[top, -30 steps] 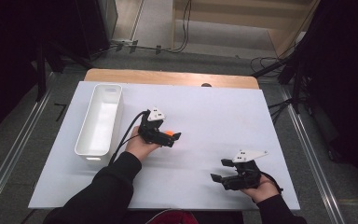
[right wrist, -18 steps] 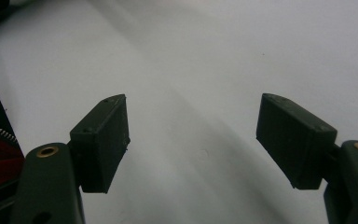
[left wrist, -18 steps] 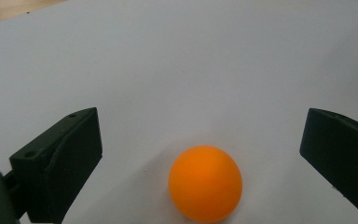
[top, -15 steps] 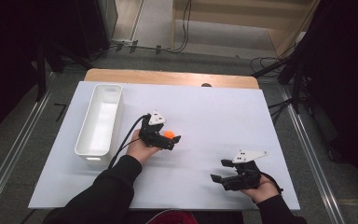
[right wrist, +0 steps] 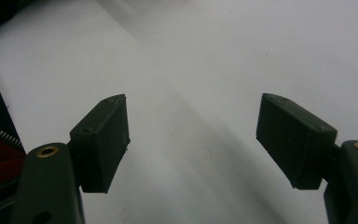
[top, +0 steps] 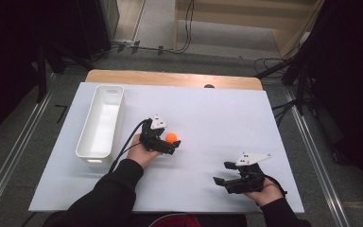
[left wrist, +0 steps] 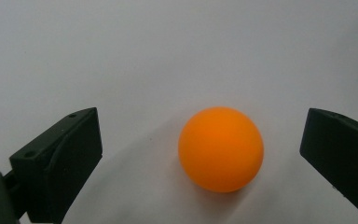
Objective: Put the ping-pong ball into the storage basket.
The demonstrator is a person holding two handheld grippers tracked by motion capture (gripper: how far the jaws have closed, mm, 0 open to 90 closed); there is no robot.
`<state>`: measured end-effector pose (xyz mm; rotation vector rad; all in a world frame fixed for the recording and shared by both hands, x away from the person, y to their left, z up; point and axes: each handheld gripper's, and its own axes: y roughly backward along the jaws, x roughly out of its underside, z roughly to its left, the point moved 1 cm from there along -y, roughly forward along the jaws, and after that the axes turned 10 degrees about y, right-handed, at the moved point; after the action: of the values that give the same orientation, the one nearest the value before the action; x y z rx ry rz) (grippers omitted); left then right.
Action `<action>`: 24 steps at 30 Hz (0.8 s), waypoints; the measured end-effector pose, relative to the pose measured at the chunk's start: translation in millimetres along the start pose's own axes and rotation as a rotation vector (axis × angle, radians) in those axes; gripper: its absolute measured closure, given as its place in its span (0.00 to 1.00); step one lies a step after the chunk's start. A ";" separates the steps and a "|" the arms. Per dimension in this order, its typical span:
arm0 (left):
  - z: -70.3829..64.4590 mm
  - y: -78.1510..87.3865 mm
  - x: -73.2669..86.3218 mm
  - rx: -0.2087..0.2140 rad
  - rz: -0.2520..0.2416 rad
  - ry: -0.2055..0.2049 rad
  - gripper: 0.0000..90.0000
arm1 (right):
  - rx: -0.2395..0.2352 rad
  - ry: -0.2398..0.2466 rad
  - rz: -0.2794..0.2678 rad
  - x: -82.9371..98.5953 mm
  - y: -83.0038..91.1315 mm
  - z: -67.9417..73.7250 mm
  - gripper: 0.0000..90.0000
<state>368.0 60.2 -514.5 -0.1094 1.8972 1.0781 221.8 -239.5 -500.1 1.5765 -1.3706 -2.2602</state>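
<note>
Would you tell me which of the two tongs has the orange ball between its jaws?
The left tongs: the orange ball lies between its open jaws, untouched. The right tongs, near the table's front right, are open over bare white surface.

Left tongs sit near the middle of the white desk, jaws apart, with the orange ball right at their tips, resting on the desk. A black cable trails back from them along the dark sleeve. Over to their left, the long white bin lies lengthwise. Right tongs wait near the front right edge, jaws parted, well apart from the ball.
</note>
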 end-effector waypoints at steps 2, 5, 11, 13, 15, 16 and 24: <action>1.1 -1.6 1.4 -0.006 0.011 0.001 0.00 | -0.002 0.006 0.001 0.0 0.3 0.4 0.27; 0.8 -2.2 1.4 -0.010 0.015 -0.001 0.00 | -0.001 0.007 0.002 0.1 0.0 0.6 0.27; -3.1 -5.2 1.7 -0.025 0.039 -0.035 0.00 | 0.001 0.008 0.006 1.9 0.9 0.6 0.27; -5.0 -6.3 2.1 -0.031 0.047 -0.056 0.00 | 0.004 0.012 0.008 2.1 1.0 0.6 0.27; -6.4 -6.8 2.5 -0.035 0.047 -0.068 0.01 | 0.001 0.015 0.012 2.1 0.6 1.0 0.27; -6.4 -6.9 2.4 -0.039 0.051 -0.075 0.02 | 0.002 0.016 0.014 2.0 0.6 1.0 0.27; -5.9 -6.9 2.4 -0.051 0.050 -0.063 0.16 | 0.004 0.010 0.018 1.9 0.2 1.3 0.27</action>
<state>366.0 52.6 -519.5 -0.0567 1.8248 1.1510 219.8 -239.7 -501.3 1.5678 -1.3828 -2.2378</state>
